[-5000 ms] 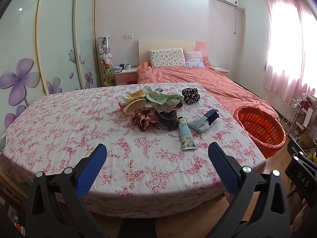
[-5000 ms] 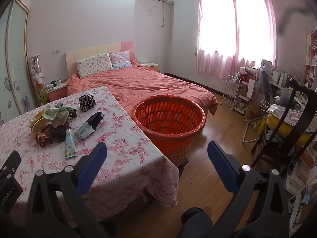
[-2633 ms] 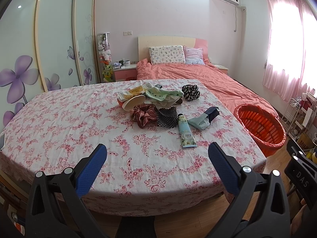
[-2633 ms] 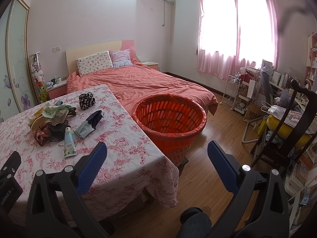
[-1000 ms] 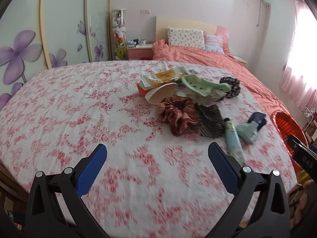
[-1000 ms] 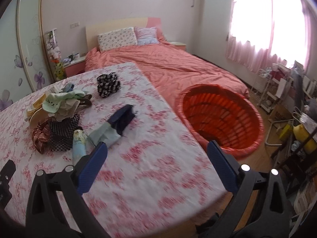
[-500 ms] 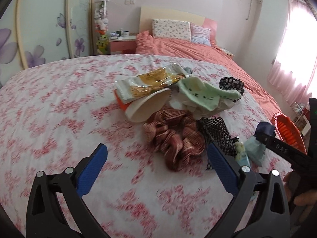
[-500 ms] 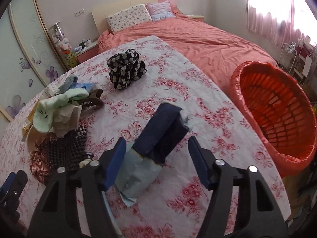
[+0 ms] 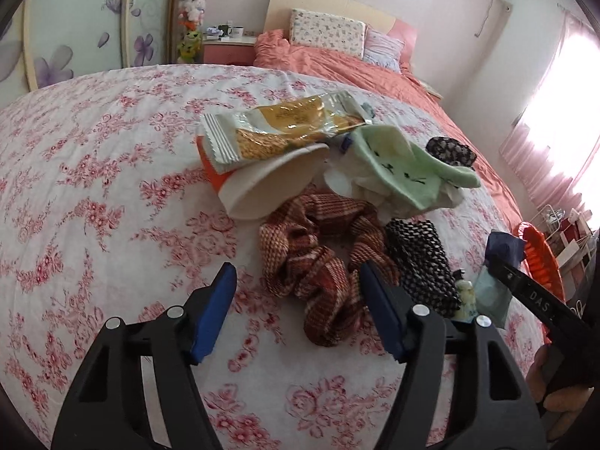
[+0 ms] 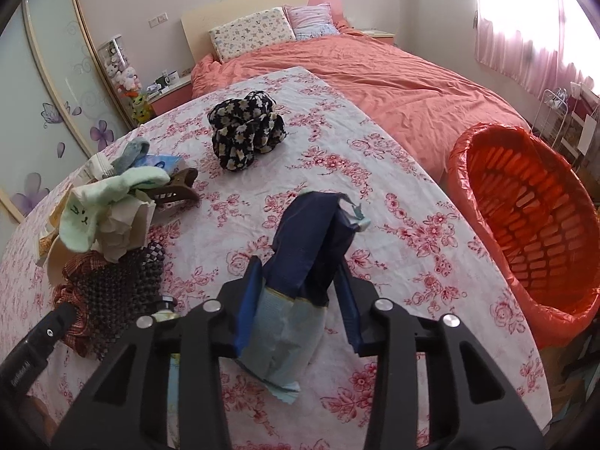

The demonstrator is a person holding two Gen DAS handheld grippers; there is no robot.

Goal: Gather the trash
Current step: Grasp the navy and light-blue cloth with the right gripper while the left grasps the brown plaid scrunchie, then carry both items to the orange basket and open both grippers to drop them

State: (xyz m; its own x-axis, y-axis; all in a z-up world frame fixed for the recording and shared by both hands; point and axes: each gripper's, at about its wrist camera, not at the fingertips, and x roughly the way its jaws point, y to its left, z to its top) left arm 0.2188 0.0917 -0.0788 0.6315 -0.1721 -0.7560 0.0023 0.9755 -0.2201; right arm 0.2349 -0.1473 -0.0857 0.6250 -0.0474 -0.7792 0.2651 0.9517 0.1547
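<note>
Straddling the crumpled dark-blue and pale-blue foil wrapper [image 10: 300, 277], the right claw [image 10: 298, 300] has its two blue pads on either side of the packet's middle, where the dark half meets the pale half. The wrapper's long axis runs straight away from that claw, along its pointing line, so the pads close across the narrow width. It lies on the floral-clothed desk [image 10: 393, 202], towards the desk's right edge, and the orange plastic mesh basket [image 10: 532, 217] stands just off that edge on the floor. The right claw has just been narrowing, and its pads look to be touching or all but touching the foil (a firm pinch is not plain from here). The left claw [image 9: 300, 309] is nearer the heap in the desk's middle; it has also been closing, is about half spread and holds nothing. The brown checked fabric scrunchie [image 9: 322, 258] lies partly between its pads, with the yellow snack wrapper [image 9: 285, 127] and white paper cup [image 9: 270, 183] beyond.
</note>
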